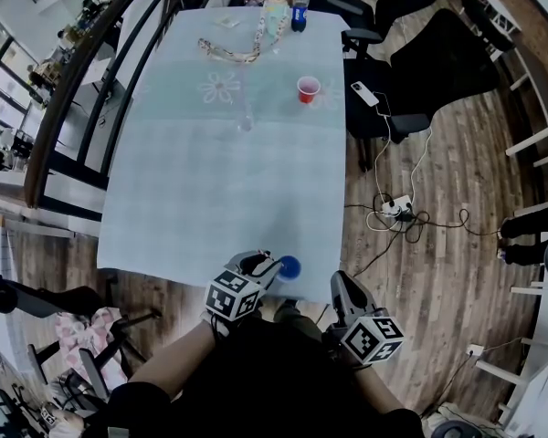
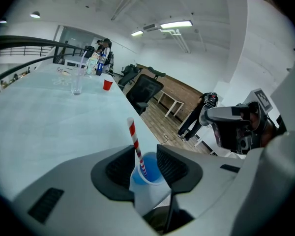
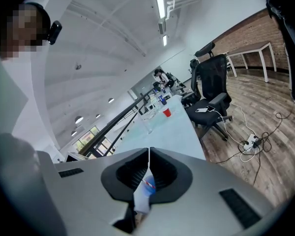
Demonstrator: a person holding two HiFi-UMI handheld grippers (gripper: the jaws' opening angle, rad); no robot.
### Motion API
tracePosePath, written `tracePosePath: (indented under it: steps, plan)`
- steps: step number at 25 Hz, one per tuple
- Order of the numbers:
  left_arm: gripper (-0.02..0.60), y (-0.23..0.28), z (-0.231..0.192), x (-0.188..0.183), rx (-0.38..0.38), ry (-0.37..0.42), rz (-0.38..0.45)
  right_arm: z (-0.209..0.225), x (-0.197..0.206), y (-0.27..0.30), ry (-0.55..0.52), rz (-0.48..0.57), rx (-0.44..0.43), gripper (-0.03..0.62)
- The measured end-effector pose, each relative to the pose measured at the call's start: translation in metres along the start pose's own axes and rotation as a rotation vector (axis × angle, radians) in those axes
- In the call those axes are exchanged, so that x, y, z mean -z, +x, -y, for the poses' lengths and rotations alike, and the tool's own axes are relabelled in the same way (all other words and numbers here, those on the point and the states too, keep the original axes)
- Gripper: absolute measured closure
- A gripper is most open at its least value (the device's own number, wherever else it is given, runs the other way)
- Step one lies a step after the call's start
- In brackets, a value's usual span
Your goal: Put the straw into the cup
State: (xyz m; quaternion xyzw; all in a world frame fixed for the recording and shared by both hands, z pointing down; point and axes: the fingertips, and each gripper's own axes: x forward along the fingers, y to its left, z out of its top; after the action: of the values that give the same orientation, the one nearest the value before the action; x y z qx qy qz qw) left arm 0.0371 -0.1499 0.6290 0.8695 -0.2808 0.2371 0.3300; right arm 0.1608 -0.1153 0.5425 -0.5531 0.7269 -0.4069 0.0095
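Note:
A cup (image 1: 289, 265), white outside and blue inside, stands at the near edge of the pale table (image 1: 210, 190). A red-and-white striped straw (image 2: 134, 141) stands in the cup (image 2: 146, 175), leaning toward the left pad. My left gripper (image 1: 272, 268) is open, its jaws on either side of the cup and straw (image 2: 140, 154), the pads not pressing on them. My right gripper (image 1: 341, 287) hangs just off the table's edge, to the right of the cup. Its jaws (image 3: 148, 154) meet at the tips, and the cup shows low through the slit.
A red cup (image 1: 308, 88), a clear glass (image 1: 246, 121), a bottle (image 1: 299, 7) and a lanyard lie far up the table. Black office chairs (image 1: 411, 62), one with a phone (image 1: 364, 93) on it, stand to the right. Cables and a power strip (image 1: 395, 208) lie on the wooden floor.

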Motion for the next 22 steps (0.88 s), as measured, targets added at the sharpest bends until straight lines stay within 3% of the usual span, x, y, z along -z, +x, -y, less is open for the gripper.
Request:
tracePosePath:
  steps: [5, 14, 22]
  plan:
    - [0.408, 0.001, 0.000, 0.008, 0.008, -0.012, -0.021, -0.001, 0.002, -0.002, 0.000, 0.006, 0.000, 0.562]
    - [0.399, -0.011, -0.005, 0.020, 0.004, -0.025, -0.031, -0.012, 0.007, -0.008, -0.009, 0.018, 0.002, 0.562]
    - [0.400, -0.043, -0.003, 0.010, 0.045, -0.008, 0.028, -0.020, 0.009, -0.008, -0.026, 0.015, 0.001, 0.562]
